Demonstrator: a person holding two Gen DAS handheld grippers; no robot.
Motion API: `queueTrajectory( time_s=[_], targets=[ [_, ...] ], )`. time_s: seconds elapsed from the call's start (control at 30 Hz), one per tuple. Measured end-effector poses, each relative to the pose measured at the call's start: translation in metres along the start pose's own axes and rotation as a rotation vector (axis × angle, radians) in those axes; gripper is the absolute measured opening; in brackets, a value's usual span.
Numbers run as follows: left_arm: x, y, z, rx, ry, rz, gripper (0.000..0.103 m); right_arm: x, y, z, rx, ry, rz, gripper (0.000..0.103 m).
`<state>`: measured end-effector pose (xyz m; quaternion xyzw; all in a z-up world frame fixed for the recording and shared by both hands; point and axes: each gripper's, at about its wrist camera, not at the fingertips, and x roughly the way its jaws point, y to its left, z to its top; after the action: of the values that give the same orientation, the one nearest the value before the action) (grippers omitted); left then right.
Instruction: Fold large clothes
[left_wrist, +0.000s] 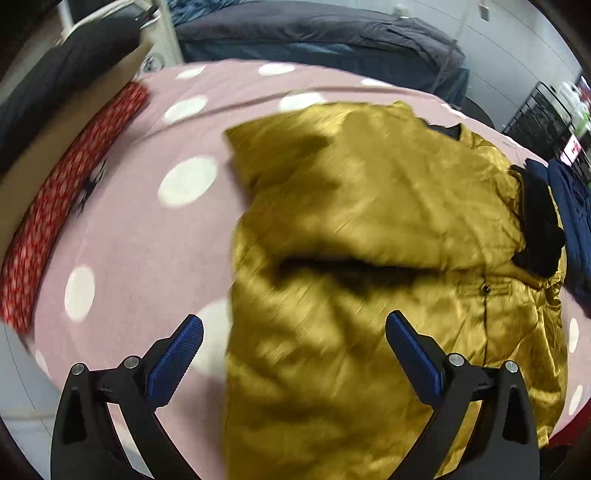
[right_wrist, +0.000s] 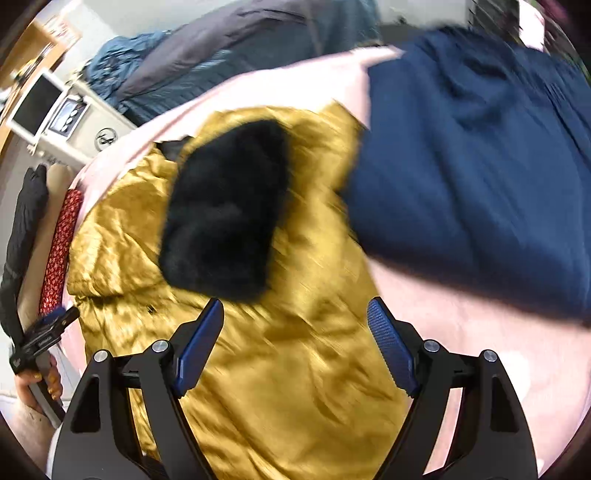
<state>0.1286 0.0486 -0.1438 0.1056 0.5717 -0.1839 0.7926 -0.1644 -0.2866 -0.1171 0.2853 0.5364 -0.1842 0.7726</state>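
A shiny mustard-yellow jacket lies partly folded on a pink spotted bedcover. Its black fur collar lies at its right side. In the right wrist view the jacket fills the middle and the fur collar lies on top of it. My left gripper is open and empty above the jacket's near left edge. My right gripper is open and empty above the jacket, just below the collar. The left gripper also shows at the left edge of the right wrist view, held by a hand.
A navy garment lies on the bedcover right of the jacket. A red patterned cloth lies along the bed's left edge beside a brown board. Dark grey and blue bedding is piled behind. Both views are motion-blurred.
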Motion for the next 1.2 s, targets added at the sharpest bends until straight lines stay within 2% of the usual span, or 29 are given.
queueTrajectory(
  time_s=[0.13, 0.27, 0.37, 0.53, 0.77, 0.9, 1.0, 1.07, 1.1, 1.13, 1.17, 1.2],
  targets=[
    [0.005, 0.046, -0.037, -0.106, 0.086, 0.003, 0.097, 0.002, -0.035, -0.023, 0.061, 0.062, 0.037, 0.08],
    [0.013, 0.069, -0.071, -0.146, 0.155, -0.025, 0.096, 0.01, -0.061, -0.054, 0.099, 0.15, 0.073, 0.08],
    [0.019, 0.068, -0.094, -0.129, 0.2, -0.073, 0.096, 0.017, -0.073, -0.077, 0.124, 0.223, 0.111, 0.08],
    [0.028, 0.061, -0.129, -0.095, 0.271, -0.147, 0.096, 0.013, -0.075, -0.107, 0.1, 0.261, 0.149, 0.08],
    [0.028, 0.063, -0.154, -0.062, 0.315, -0.252, 0.092, 0.004, -0.077, -0.148, 0.109, 0.341, 0.229, 0.08],
    [0.027, 0.062, -0.171, -0.035, 0.336, -0.279, 0.088, 0.005, -0.074, -0.172, 0.095, 0.395, 0.248, 0.08],
    [0.029, 0.059, -0.184, -0.016, 0.368, -0.31, 0.075, 0.005, -0.071, -0.186, 0.076, 0.411, 0.247, 0.08],
    [0.029, 0.056, -0.195, -0.005, 0.379, -0.325, 0.061, 0.005, -0.068, -0.192, 0.07, 0.419, 0.251, 0.08],
    [0.028, 0.053, -0.199, -0.003, 0.377, -0.326, 0.059, 0.005, -0.066, -0.194, 0.062, 0.421, 0.249, 0.08],
    [0.025, 0.048, -0.205, -0.002, 0.37, -0.322, 0.052, 0.004, -0.065, -0.195, 0.052, 0.421, 0.243, 0.077],
    [0.022, 0.046, -0.206, 0.002, 0.366, -0.326, 0.04, 0.005, -0.059, -0.196, 0.031, 0.422, 0.227, 0.061],
    [0.019, 0.042, -0.204, 0.01, 0.362, -0.328, 0.033, 0.007, -0.053, -0.196, 0.01, 0.428, 0.213, 0.049]
  ],
)
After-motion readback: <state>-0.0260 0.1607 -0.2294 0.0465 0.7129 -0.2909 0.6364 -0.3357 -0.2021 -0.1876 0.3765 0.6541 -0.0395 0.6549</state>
